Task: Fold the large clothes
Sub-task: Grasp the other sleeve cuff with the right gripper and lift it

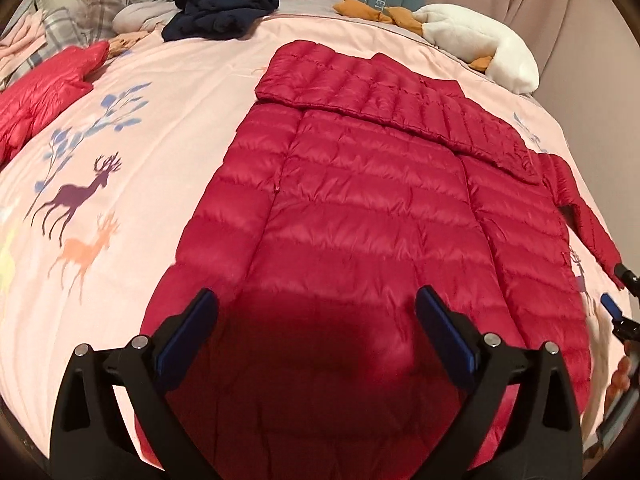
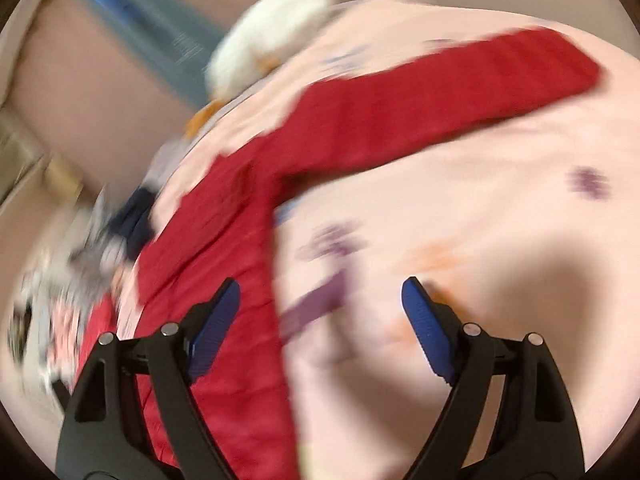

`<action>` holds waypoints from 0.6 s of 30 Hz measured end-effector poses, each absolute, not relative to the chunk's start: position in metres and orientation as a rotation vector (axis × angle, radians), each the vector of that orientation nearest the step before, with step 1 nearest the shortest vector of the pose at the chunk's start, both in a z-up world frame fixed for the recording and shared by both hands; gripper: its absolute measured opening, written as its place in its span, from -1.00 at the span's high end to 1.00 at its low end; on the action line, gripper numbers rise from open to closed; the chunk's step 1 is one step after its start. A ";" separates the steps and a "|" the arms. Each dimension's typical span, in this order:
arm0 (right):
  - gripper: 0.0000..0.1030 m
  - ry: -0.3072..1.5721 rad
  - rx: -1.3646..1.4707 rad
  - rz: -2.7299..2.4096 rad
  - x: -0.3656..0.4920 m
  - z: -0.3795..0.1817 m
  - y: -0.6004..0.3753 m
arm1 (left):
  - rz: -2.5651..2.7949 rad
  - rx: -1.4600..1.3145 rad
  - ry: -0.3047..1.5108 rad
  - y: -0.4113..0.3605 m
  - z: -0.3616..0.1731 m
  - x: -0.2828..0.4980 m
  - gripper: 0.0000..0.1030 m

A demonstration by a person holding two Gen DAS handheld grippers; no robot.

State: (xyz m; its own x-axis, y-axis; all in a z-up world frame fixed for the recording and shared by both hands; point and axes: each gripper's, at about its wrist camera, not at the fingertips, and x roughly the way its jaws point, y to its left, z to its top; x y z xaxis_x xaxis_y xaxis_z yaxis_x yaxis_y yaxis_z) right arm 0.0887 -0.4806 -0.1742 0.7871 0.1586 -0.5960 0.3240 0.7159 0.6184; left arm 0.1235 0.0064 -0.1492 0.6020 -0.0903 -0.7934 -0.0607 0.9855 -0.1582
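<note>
On the bed point(image 1: 168, 128), spread over the pink deer-print cover, your red down jacket point(image 1: 340, 240) lies flat and lengthwise, hem end nearest your left gripper point(image 1: 316, 332). One sleeve point(image 1: 384, 100) is already folded in, lying slantwise across the upper body of the jacket. Other sleeve point(image 1: 584, 216) is not yet done: it trails off the right side onto the cover, angled out from the body. Right wrist view is badly blurred, but that loose sleeve point(image 2: 460, 92) shows clearly enough, stretched away across the cover, apart from the right gripper point(image 2: 320, 320). Left jaws are spread wide, nothing between them, hovering above the hem area; whether they touch the fabric you cannot tell. Right jaws are likewise spread and empty, over the jacket's side edge and bare cover. Judgement: roughly the first fold is done, most of the work remains. Second sleeve needs to come across, then the body wants folding up from the hem. Puffy, slick fabric will likely spring back, so press each fold down. Also on the bed: a second red jacket point(image 1: 44, 92) at far left, a dark blue garment point(image 1: 224, 8) heaped near the pillows point(image 1: 104, 4), a white plush toy point(image 1: 484, 44) at the far right corner.
</note>
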 end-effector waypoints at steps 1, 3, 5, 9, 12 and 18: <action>-0.64 0.661 0.806 -0.126 0.085 -0.176 -0.492 | -0.024 -0.188 0.931 0.007 -0.148 0.123 -0.94; -0.64 0.629 0.850 -0.187 0.077 -0.178 -0.517 | -0.037 -0.221 0.930 0.007 -0.143 0.122 -0.94; -0.64 0.600 0.893 -0.236 0.072 -0.181 -0.538 | -0.050 -0.249 0.921 0.005 -0.137 0.122 -0.94; -0.64 0.572 0.981 -0.268 0.075 -0.188 -0.568 | -0.079 -0.267 0.916 -0.008 -0.126 0.126 -0.94; -0.64 0.569 0.986 -0.286 0.086 -0.189 -0.579 | -0.093 -0.245 0.913 -0.019 -0.121 0.127 -0.94; -0.64 0.562 1.041 -0.320 0.119 -0.197 -0.601 | -0.086 -0.216 0.918 -0.025 -0.120 0.126 -0.94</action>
